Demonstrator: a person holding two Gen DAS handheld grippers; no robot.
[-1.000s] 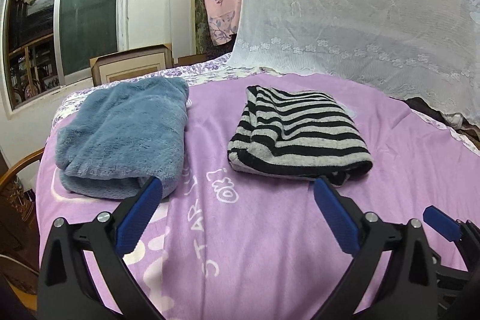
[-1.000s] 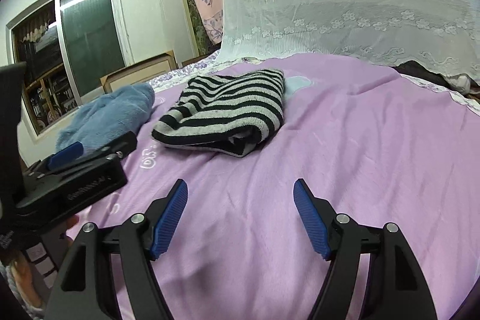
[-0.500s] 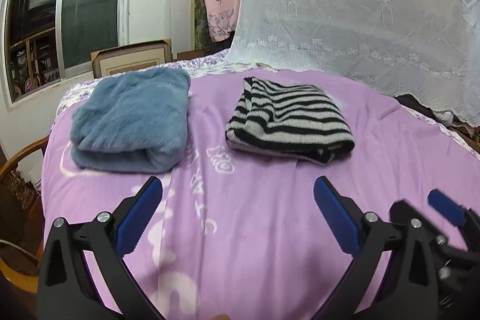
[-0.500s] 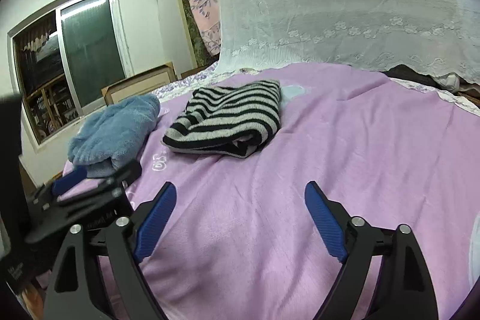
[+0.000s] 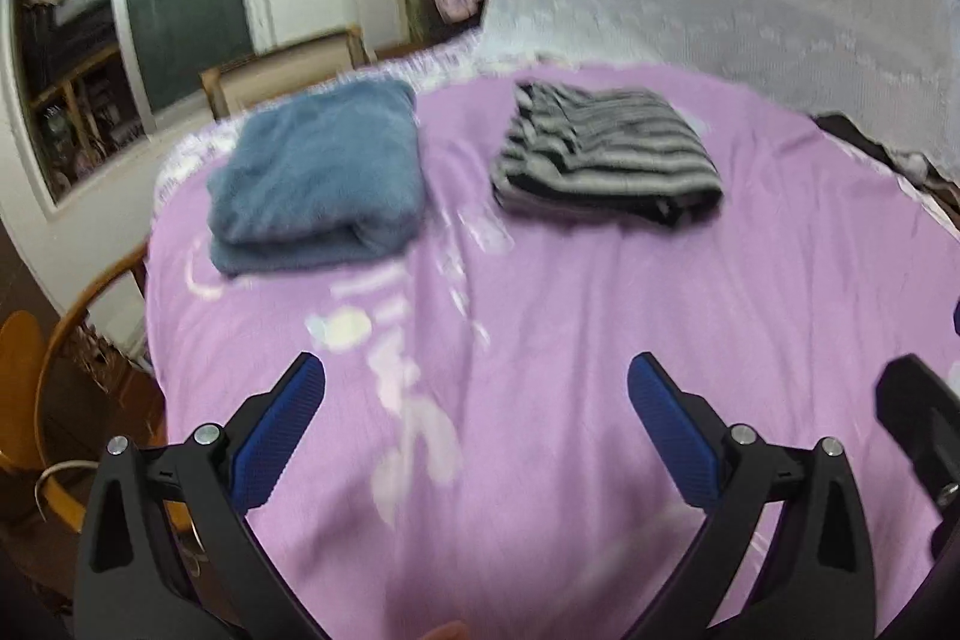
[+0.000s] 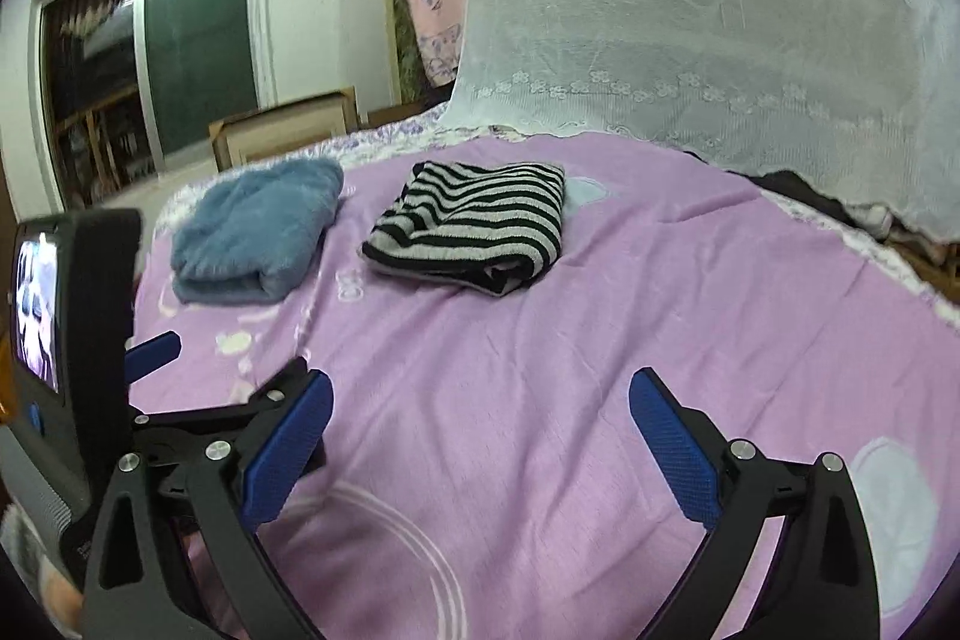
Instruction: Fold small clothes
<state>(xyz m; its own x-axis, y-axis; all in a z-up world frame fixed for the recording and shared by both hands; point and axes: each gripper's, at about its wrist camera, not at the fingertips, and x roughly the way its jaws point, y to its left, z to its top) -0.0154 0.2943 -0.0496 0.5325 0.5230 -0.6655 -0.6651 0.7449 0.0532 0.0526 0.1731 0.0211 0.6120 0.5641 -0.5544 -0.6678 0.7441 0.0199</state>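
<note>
Two folded garments are seen lying side by side, apart from each other, on the far part of a bed covered with a purple blanket (image 6: 600, 340). The blue fleece garment (image 6: 252, 232) is placed near the blanket's left edge; the black-and-grey striped garment (image 6: 474, 226) lies to its right, nearer the middle. A strip of bare blanket is left between them.

A wide stretch of bare blanket is left open between the garments and both tools. On the left the bed's edge is bordered by a curved wooden chair (image 5: 66, 316). At the back and right the open room is limited by a white lace net (image 6: 690, 28) hanging down to the bed.

The left tool (image 5: 474, 424) is held over the near blanket with its blue pads spread wide and nothing between them. The right tool (image 6: 480, 436) is likewise held wide apart and empty; its jaws have just been opening. In the right wrist view the left tool's body is seen close beside it at the left, with a small lit screen (image 6: 36, 310).

White printed lettering and shapes (image 5: 396, 388) are visible on the blanket, but they are too blurred to be read.
</note>
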